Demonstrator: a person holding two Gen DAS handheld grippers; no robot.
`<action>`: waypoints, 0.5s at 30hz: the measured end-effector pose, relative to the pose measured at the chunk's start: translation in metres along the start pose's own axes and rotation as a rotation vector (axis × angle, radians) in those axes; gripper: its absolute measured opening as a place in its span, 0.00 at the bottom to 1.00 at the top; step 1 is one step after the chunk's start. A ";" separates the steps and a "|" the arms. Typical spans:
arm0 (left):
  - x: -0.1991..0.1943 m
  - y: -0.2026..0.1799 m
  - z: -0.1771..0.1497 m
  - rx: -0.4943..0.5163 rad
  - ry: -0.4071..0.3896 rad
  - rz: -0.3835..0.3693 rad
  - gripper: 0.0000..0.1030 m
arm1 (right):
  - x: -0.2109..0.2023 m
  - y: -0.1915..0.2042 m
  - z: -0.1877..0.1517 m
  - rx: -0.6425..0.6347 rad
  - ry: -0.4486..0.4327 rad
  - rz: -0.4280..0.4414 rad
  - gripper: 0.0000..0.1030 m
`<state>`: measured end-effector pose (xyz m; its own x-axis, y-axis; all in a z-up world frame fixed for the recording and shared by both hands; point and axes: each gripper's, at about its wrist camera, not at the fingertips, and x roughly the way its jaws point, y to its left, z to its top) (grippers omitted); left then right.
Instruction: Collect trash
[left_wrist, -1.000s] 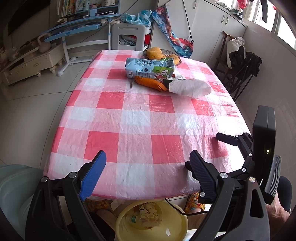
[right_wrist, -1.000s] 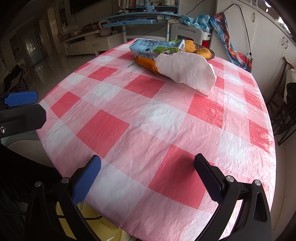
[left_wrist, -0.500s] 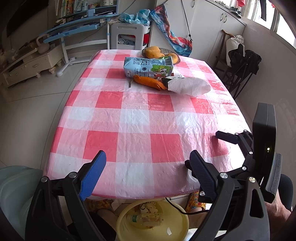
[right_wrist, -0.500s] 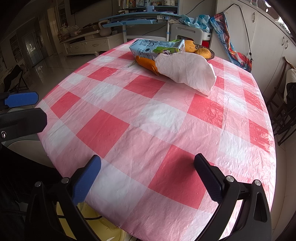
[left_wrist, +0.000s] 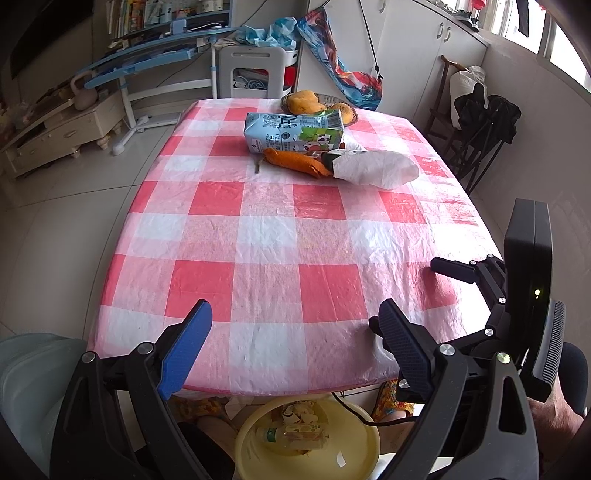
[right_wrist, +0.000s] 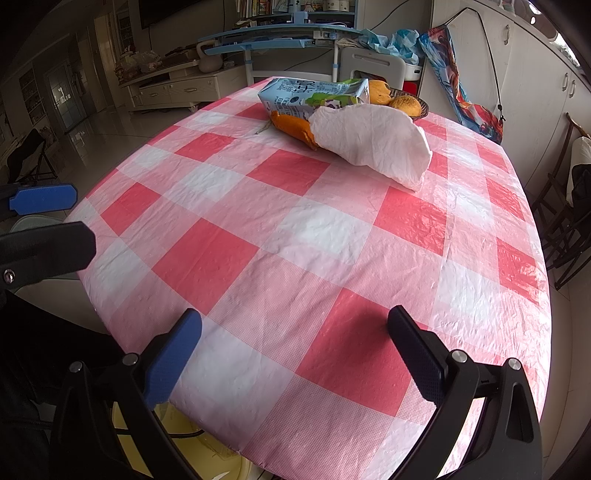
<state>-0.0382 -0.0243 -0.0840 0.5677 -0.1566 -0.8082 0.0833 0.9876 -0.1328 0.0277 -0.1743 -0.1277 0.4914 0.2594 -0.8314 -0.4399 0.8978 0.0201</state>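
Observation:
A blue-green milk carton (left_wrist: 293, 132) lies on its side at the far end of the red-and-white checked table (left_wrist: 269, 236). Against it lie an orange peel (left_wrist: 297, 162) and a crumpled white paper (left_wrist: 375, 170). All three show in the right wrist view: carton (right_wrist: 314, 96), peel (right_wrist: 293, 127), paper (right_wrist: 373, 142). My left gripper (left_wrist: 295, 339) is open and empty at the table's near edge. My right gripper (right_wrist: 295, 350) is open and empty over the near right corner. A yellow basin (left_wrist: 306, 439) holding trash sits on the floor under the near edge.
A dish of yellow fruit (left_wrist: 317, 105) stands behind the carton. A pale stool (left_wrist: 33, 373) is at the near left. Folding chairs (left_wrist: 480, 125) stand right of the table, a white chair (left_wrist: 255, 74) and a blue desk (left_wrist: 147, 55) beyond it.
The left wrist view has pulled back slightly, so the table objects sit a little farther away. The right gripper has not moved. Both stay open.

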 end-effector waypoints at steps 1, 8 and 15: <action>0.001 -0.001 0.001 0.000 0.000 0.000 0.86 | 0.000 0.000 0.000 0.000 0.000 0.000 0.93; 0.002 -0.002 0.002 0.002 0.001 0.001 0.86 | 0.000 0.000 0.000 0.000 0.000 0.000 0.93; 0.001 -0.001 0.001 0.004 0.002 0.002 0.86 | 0.000 0.000 0.000 0.000 0.000 0.000 0.93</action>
<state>-0.0368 -0.0258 -0.0841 0.5660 -0.1546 -0.8098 0.0858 0.9880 -0.1287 0.0278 -0.1742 -0.1278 0.4917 0.2593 -0.8313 -0.4395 0.8980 0.0201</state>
